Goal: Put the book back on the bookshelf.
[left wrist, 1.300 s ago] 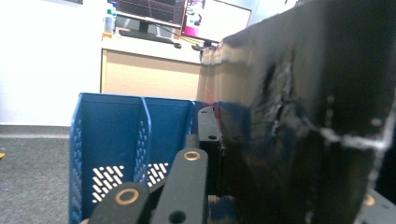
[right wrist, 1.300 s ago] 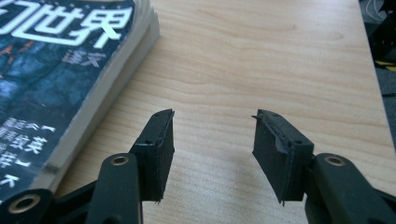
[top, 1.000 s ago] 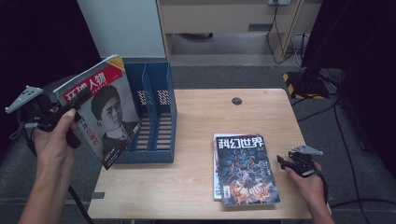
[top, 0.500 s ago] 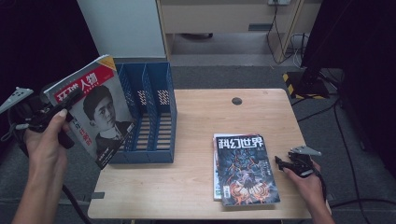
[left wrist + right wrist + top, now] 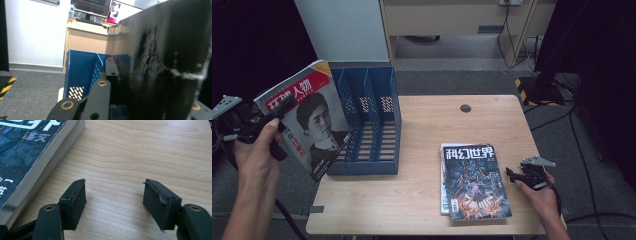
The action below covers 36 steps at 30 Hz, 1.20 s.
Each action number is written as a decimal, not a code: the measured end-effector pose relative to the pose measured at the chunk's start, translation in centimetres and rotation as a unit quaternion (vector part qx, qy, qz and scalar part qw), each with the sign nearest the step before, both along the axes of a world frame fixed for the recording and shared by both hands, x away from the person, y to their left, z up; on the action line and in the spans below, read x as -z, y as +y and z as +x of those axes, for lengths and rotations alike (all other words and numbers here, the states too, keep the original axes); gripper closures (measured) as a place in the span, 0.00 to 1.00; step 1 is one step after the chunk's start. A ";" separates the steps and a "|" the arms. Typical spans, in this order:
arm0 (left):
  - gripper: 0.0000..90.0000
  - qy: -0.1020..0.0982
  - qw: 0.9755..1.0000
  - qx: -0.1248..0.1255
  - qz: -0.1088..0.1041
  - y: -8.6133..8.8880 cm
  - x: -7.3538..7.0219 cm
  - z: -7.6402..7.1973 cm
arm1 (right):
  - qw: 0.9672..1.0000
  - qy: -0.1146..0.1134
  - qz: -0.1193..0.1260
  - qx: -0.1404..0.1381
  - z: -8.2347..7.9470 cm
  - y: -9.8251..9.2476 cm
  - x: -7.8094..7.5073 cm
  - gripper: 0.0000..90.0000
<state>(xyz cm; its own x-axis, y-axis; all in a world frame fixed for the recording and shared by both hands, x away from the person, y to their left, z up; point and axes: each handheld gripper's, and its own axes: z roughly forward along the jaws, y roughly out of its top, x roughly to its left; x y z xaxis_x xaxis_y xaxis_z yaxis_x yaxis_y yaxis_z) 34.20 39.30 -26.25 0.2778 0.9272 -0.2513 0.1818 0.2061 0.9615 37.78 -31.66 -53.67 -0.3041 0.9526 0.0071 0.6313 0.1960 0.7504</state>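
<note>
My left gripper point(image 5: 286, 106) is shut on the edge of a red-topped magazine with a portrait cover point(image 5: 309, 122), held upright and tilted off the table's left side, beside the blue file rack point(image 5: 372, 125). In the left gripper view the magazine's dark back point(image 5: 162, 62) stands close in front, with the rack point(image 5: 82, 72) behind it. My right gripper point(image 5: 513, 175) rests low at the table's right front edge, just right of a stack of magazines point(image 5: 474, 180). Its jaws have just been opening; the right gripper point(image 5: 113, 195) is open over bare wood, with the stack point(image 5: 27, 150) to its left.
The wooden table point(image 5: 427, 115) has a black round grommet point(image 5: 465, 108) near its back edge. A white panel point(image 5: 342, 30) stands behind the rack. A yellow-and-black striped base point(image 5: 524, 85) and cables lie on the floor at the back right.
My left hand has carried the portrait magazine a little to the left, away from the rack. The right hand has stayed by the stack.
</note>
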 end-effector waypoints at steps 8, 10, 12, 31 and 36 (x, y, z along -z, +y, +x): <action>0.95 0.000 1.000 -0.011 -0.001 0.9 -0.2 -0.3 | 1.000 0.000 -0.001 -0.001 0.0 0.0 0.0 0.39; 0.95 0.000 1.000 -0.015 -0.001 1.0 -0.1 -0.1 | 1.000 -0.001 -0.001 -0.001 0.0 0.0 0.0 0.39; 0.95 0.000 1.000 -0.018 -0.003 1.1 0.0 0.3 | 1.000 -0.001 -0.001 -0.001 0.0 0.0 0.0 0.39; 0.95 -0.021 0.999 -0.041 0.001 1.9 2.3 4.4 | 1.000 -0.001 -0.001 -0.002 0.0 0.0 0.0 0.39; 0.94 -0.033 0.998 -0.044 -0.007 2.0 2.9 4.9 | 1.000 -0.002 -0.001 -0.002 0.0 0.1 0.0 0.39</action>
<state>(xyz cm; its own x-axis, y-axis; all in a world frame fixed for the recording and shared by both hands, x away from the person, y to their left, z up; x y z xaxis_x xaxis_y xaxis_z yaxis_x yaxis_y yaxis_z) 39.12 41.29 -29.11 0.2113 0.9452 -0.2490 0.0992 0.2327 0.9675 37.73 -31.59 -53.69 -0.3084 0.9513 0.0042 0.6279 0.2003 0.7521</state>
